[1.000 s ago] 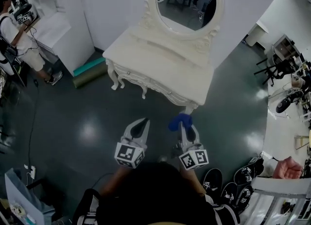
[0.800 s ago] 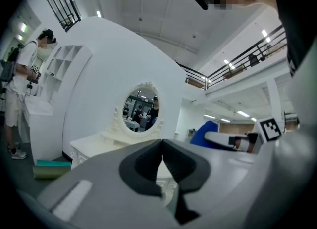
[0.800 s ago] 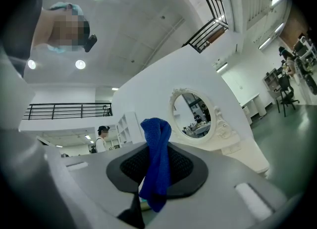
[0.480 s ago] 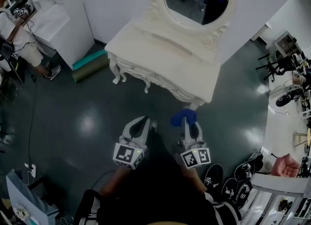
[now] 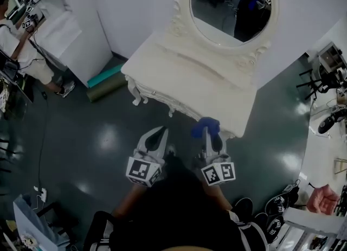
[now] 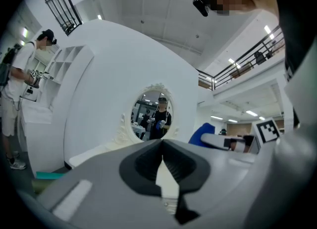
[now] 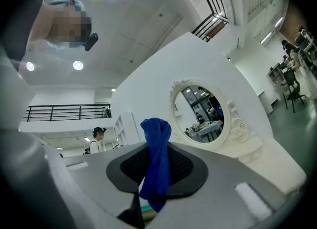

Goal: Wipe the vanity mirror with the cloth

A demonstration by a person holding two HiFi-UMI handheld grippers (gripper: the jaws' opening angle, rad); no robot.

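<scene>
An oval vanity mirror (image 5: 232, 7) in a carved cream frame stands at the back of a cream dressing table (image 5: 190, 87). The same mirror (image 6: 152, 115) shows ahead in the left gripper view, and the mirror (image 7: 202, 113) in the right gripper view. My right gripper (image 5: 209, 130) is shut on a blue cloth (image 5: 206, 127) just before the table's front edge; the cloth (image 7: 156, 167) hangs bunched between the jaws. My left gripper (image 5: 158, 135) is shut with nothing in it, over the floor short of the table.
A white shelf unit (image 5: 62, 25) stands left of the table, with a person (image 5: 21, 49) beside it. A teal and a dark roll (image 5: 105, 82) lie on the floor by the table's left legs. Shoes (image 5: 274, 223) and a white counter (image 5: 325, 152) are at right.
The person holding the grippers has stepped closer to the dressing table, so table and mirror sit nearer. The right gripper with the cloth now reaches the table's front edge.
</scene>
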